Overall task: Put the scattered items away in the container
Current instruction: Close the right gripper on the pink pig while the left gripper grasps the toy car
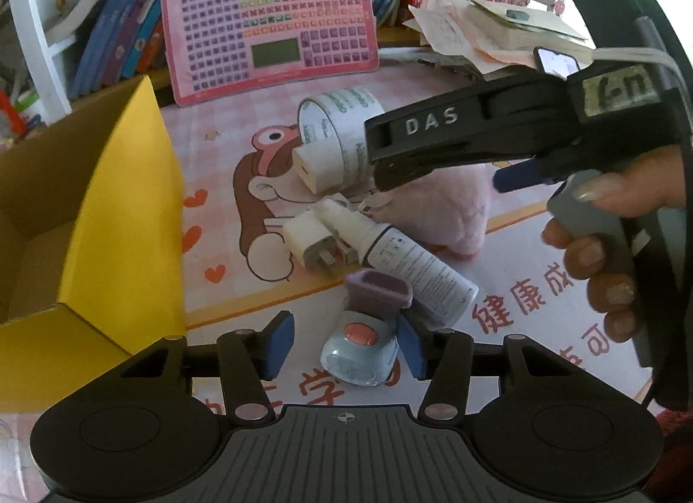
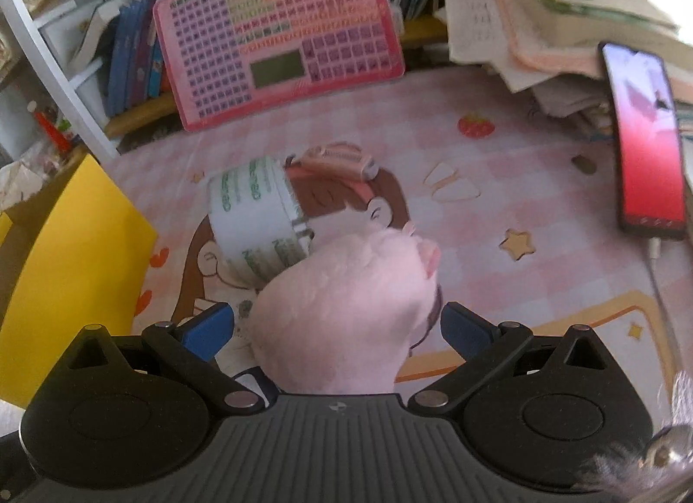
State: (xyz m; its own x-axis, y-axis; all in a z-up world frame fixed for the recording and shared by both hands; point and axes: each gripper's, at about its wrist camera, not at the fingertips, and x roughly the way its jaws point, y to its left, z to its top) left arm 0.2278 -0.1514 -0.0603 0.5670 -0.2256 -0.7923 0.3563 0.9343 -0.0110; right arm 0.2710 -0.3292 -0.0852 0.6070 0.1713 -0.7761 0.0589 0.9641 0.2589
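A light-blue toy car (image 1: 361, 345) with a purple top and an orange button lies between the blue pads of my left gripper (image 1: 344, 345). The right pad is at its side and the left pad stands apart from it. Beyond it lie a white spray bottle (image 1: 407, 256), two white plugs (image 1: 309, 243) and a tape roll (image 1: 342, 134). My right gripper (image 2: 338, 329) hangs open over a pink plush toy (image 2: 346, 308), its pads on either side without pressing. The open yellow cardboard box (image 1: 125, 208) stands to the left.
A pink keyboard toy (image 1: 268, 26) leans on a bookshelf at the back. A stack of papers (image 2: 541, 26) and a lit phone (image 2: 645, 143) sit at the right. A pink hair clip (image 2: 342, 160) lies behind the tape roll. A hand (image 1: 606, 269) grips the right tool.
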